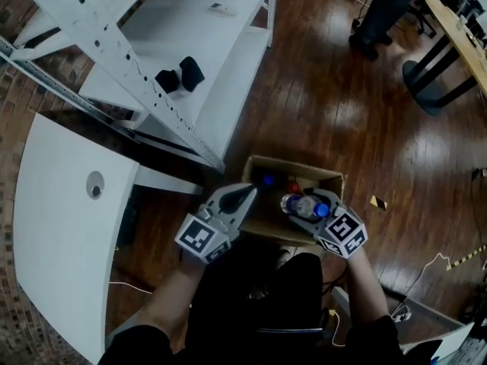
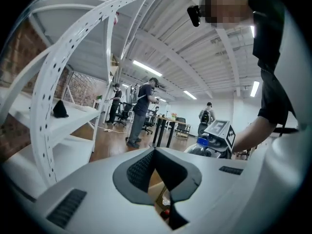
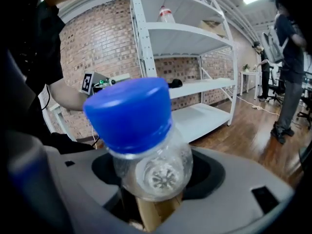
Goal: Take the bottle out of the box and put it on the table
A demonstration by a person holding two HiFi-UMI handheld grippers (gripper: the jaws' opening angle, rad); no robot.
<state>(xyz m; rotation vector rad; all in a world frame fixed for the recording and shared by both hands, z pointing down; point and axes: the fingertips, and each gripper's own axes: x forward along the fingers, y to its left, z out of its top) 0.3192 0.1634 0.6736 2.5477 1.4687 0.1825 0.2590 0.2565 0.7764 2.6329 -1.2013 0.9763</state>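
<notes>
1. Right gripper (image 3: 153, 199): its jaws stand wide and clamp a clear plastic bottle (image 1: 298, 204) with a blue cap (image 1: 322, 210).
2. Bottle's place: held over the near right part of the open cardboard box (image 1: 332, 178), which stands on the wooden floor (image 1: 342, 105). It is not on the white table (image 1: 61, 226) at the left of the head view.
3. Bottle's axis: the long axis runs along the jaws. The cap end points back toward the gripper's body and the base points away from it. In the head view it lies almost flat, with the cap to the right and the base to the left.
4. Left gripper (image 1: 245, 196): its jaws are drawn together to a point with nothing between them. It sits over the box's near left edge, just beside the bottle.
5. Head view only: a blue cap (image 1: 266, 179) and a red cap (image 1: 293, 187) down in the box, and two black objects (image 1: 179, 76) on the white shelving rack (image 1: 99, 33).
6. Right gripper view only: the bottle's ribbed base (image 3: 160, 177) seen through the clear neck, a brick wall (image 3: 97, 52), and another bottle (image 3: 166, 14) on an upper shelf.
7. Left gripper view only: several people (image 2: 142, 108) standing by desks across the room, and the right gripper's marker cube (image 2: 222, 129).
</notes>
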